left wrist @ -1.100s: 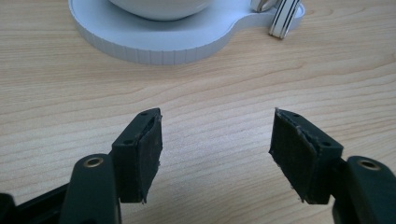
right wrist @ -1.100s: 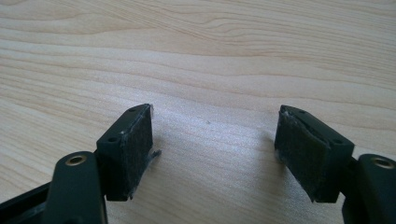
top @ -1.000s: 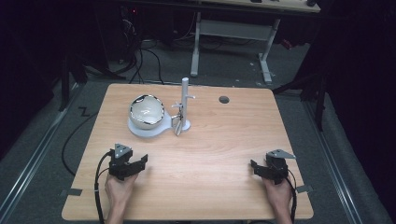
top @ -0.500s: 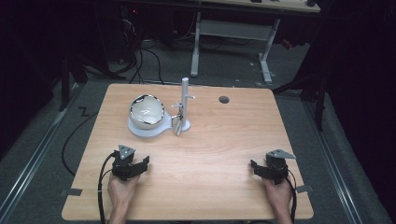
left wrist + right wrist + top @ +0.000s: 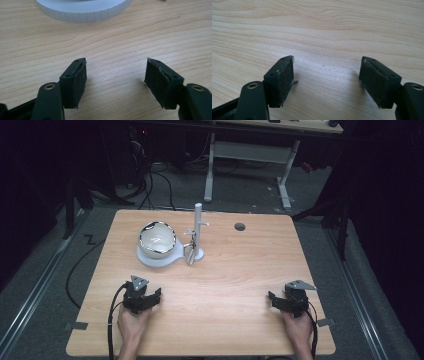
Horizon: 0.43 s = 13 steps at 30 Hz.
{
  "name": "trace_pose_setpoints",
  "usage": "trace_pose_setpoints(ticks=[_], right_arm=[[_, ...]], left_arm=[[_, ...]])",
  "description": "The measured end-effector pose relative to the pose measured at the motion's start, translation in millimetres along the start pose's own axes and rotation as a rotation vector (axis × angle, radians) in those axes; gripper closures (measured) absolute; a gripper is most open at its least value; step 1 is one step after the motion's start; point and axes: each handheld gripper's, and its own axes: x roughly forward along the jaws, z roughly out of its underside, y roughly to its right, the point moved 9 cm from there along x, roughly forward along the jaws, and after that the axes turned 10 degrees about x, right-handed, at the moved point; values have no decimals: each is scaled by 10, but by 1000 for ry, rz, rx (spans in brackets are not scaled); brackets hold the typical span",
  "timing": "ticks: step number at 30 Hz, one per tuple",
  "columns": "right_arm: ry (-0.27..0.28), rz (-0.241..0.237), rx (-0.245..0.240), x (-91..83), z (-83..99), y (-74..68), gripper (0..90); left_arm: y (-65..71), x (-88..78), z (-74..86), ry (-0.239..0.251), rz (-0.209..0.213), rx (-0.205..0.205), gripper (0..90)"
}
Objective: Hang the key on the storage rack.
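Note:
A shiny metal bowl sits on a round white base at the table's back left. Beside it a white post rises from the same base, with a small metal piece hanging low on it. My left gripper rests near the front left edge, held by a hand; its jaws stand open over bare wood, and the white base's rim lies ahead. My right gripper rests at the front right, open too, with only tabletop between its pads.
A wooden table has a dark round hole near its back edge. Cables trail from both grippers off the front edge. Beyond the table lie a dark floor, loose cables and a white desk frame.
The left hand and gripper have shifted slightly forward and to the right. The right gripper has kept still.

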Motion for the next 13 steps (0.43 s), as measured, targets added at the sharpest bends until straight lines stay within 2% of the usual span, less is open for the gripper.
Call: trace_pose_setpoints(ticks=[13], right_arm=[[0,0,0,0,0,0,279]], left_arm=[[22,15,15,-10,15,13,276]])
